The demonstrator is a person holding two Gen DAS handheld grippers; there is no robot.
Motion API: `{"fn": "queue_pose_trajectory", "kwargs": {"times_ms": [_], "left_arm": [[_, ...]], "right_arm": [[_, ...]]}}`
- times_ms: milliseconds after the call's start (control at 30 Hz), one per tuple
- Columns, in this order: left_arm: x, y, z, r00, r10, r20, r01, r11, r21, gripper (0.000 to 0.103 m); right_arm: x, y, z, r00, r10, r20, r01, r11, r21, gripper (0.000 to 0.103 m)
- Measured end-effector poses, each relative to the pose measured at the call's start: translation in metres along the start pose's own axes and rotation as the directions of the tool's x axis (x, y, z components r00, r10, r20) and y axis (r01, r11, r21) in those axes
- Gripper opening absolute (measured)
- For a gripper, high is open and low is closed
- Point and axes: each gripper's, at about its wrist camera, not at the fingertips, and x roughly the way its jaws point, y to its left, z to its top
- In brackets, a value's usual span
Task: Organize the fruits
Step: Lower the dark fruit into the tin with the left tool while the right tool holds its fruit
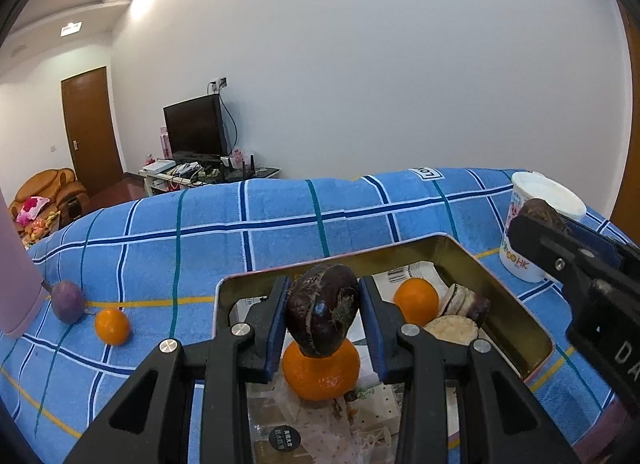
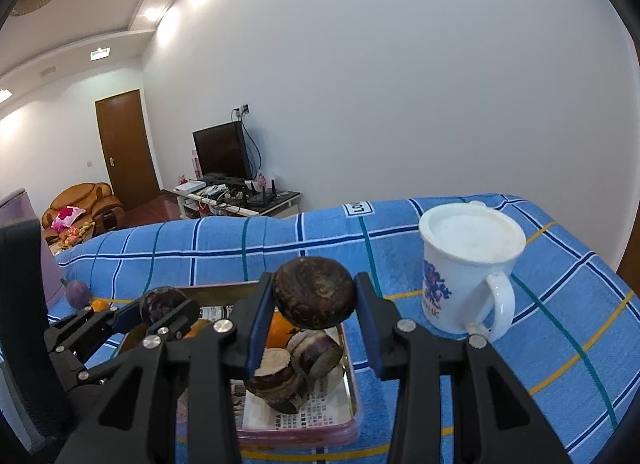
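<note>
A white mug (image 2: 468, 264) stands on the blue checked cloth (image 1: 280, 223); a television (image 1: 194, 129) sits beyond

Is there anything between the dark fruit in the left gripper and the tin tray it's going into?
Partly. The dark fruit in the left gripper hangs over the tin tray, but an orange sits directly beneath it. Bare paper lining shows beside the orange.

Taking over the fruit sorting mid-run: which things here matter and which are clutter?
Job:
- dark fruit in left gripper
- dark fruit in right gripper
- tin tray
- oranges in tray
- loose orange
- purple fruit

Lying about:
- white mug
- pink bottle
- television
</note>
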Motion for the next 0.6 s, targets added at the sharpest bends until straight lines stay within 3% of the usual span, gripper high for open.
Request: {"fn": "queue_pose_trajectory", "kwargs": {"times_ms": [233, 500, 533, 567, 600], "left_arm": [[0.014, 0.0, 0.002, 0.998, -0.01, -0.061, 0.01, 1.0, -0.006, 0.037], [0.014, -0.002, 0.001, 0.998, 0.001, -0.069, 0.0, 1.0, 0.006, 0.037], [0.012, -0.003, 0.0, 0.998, -0.005, -0.061, 0.006, 1.0, 0.009, 0.042], [0.011, -0.003, 0.0, 0.998, -0.007, -0.055, 0.008, 1.0, 0.013, 0.055], [0.008, -0.004, 0.0, 0.999, -0.006, -0.046, 0.007, 1.0, 0.016, 0.061]], "right_arm": [[0.001, -0.001, -0.001, 1.0, -0.011, -0.003, 0.011, 1.0, 0.008, 0.043], [0.002, -0.004, -0.002, 1.0, -0.014, -0.011, 0.015, 1.0, 0.018, 0.043], [0.003, -0.004, -0.002, 1.0, -0.016, -0.013, 0.016, 1.0, 0.019, 0.043], [0.003, -0.005, -0.002, 1.0, -0.017, -0.014, 0.017, 1.0, 0.02, 0.043], [0.003, -0.006, -0.002, 1.0, -0.016, -0.016, 0.017, 1.0, 0.023, 0.043]]}}
